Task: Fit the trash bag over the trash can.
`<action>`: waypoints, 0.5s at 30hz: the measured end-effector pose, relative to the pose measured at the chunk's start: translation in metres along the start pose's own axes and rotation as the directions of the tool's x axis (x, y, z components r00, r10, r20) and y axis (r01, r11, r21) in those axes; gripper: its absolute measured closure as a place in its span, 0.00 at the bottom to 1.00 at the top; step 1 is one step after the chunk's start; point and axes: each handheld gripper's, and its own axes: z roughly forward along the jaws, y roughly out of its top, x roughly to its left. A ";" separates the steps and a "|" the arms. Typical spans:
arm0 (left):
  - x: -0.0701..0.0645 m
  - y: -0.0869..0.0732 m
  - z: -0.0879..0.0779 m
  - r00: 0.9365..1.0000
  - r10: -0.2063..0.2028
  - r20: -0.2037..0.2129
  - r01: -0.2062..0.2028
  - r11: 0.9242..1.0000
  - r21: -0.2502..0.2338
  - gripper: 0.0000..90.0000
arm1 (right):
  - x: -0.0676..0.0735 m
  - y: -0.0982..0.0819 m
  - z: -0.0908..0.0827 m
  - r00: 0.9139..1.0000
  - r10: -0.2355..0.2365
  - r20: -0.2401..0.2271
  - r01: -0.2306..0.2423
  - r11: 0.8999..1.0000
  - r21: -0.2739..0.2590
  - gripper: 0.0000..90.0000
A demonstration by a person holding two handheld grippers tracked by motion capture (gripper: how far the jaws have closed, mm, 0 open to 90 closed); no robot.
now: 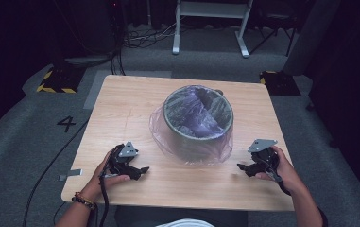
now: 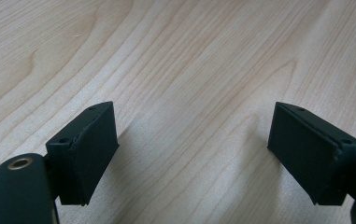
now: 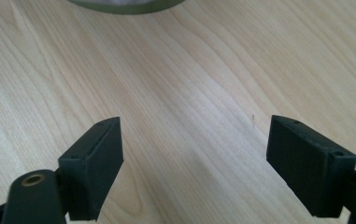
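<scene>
**A:** Centre of figure: one round bin (image 1: 198,124) lined with one clear plastic bag (image 1: 192,142). It stands upright on the wooden table (image 1: 121,109), slightly toward the far edge, between the two hands and well apart from both. The bag's mouth is folded over the rim, and its loose skirt drapes down the outside wall to the tabletop.

**B:** And the tools?

**A:** Two. The left gripper (image 1: 139,171) rests low at the near left of the table; the right gripper (image 1: 243,166) sits at the near right. In each gripper view the jaws stand wide apart with nothing but bare wood between them. The bin's lower edge (image 3: 126,5) appears at the top of the right gripper view.

**B:** Likely failure modes from this position?

**A:** Judged from the layout, three. First, thin film: a jaw closing on a single layer could slip off or tear it. Second, a one-sided pull on the bag could tip or drag the bin, since neither tool steadies it. Third, the slack skirt pooled at the base could snag under a jaw approaching along the tabletop.

**B:** Full count?

**A:** One bin, one bag, one table, two grippers, two hands, and one beaded bracelet (image 1: 84,200) on the left wrist.
</scene>
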 end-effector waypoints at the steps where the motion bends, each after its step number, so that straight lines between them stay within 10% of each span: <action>1: 0.000 0.000 0.000 1.000 0.000 0.000 0.000 1.000 0.000 0.17 | 0.000 -0.004 0.001 1.000 0.010 -0.006 -0.010 1.000 -0.004 0.21; 15: 0.000 0.000 0.000 1.000 0.000 0.000 0.000 1.000 0.000 0.17 | 0.000 -0.029 0.004 0.998 0.064 -0.013 -0.064 0.998 -0.020 0.21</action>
